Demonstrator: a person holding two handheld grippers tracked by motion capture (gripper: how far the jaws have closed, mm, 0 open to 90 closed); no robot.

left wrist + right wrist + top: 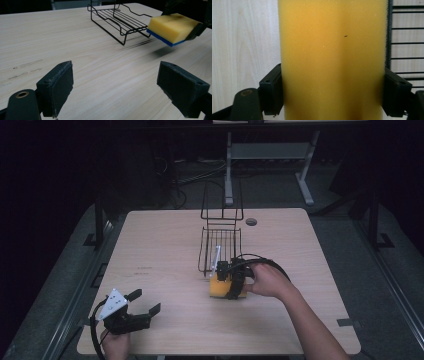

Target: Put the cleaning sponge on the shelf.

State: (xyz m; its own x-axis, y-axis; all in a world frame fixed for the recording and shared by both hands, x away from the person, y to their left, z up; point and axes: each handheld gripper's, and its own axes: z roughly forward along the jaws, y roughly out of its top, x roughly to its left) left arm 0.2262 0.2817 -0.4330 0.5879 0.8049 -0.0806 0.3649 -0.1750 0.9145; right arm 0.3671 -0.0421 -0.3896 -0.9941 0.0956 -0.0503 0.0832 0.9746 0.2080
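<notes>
Just short of the wire rack [220, 251], your right gripper [231, 280] pinches the yellow sponge [220, 287] across its width, long axis pointing rackward, lifted off the table [160, 250]; left gripper [141, 306] sits wide open, empty, well apart.

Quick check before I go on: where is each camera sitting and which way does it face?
High view: above the person's side, looking forward and down on the table; both forearms, left tool, right tool.
Left gripper view: on the left tool, low, facing across the table to the wire rack.
Right gripper view: on the right tool, looking down on the sponge it grips.
All three share the sponge and rack.
</notes>
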